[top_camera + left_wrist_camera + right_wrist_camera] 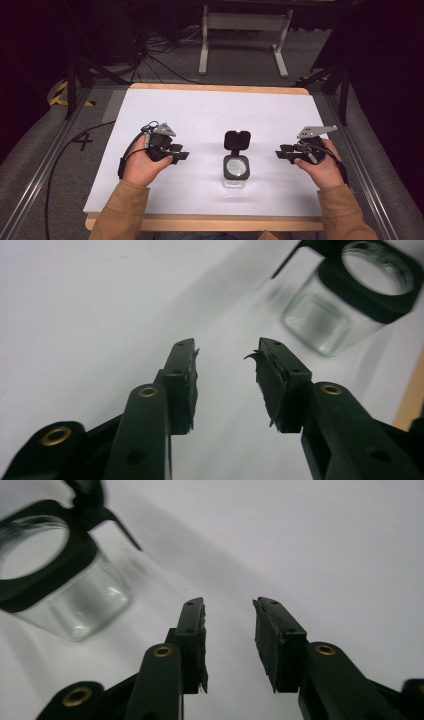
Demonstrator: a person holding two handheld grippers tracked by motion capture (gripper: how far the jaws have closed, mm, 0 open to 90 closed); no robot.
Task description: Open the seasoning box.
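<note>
A clear glass jar (235, 171) with a black collar stands upright mid-table, its hinged black lid (236, 139) flipped open behind it. In the left gripper view the jar (345, 300) is at the upper right; in the right gripper view the jar (65, 580) is at the upper left. My left gripper (183, 156) hovers to the jar's left, pointing toward it, jaws apart with nothing between them (226, 351). On the jar's other side my right gripper (281, 153) points back at it, also parted and empty (229, 604). Neither touches the jar.
The white table sheet (200, 110) lies on a wooden board with its front edge (210, 222) near the person. Metal rails run along both sides. Cables and a white stand frame (243, 30) sit on the floor beyond the table.
</note>
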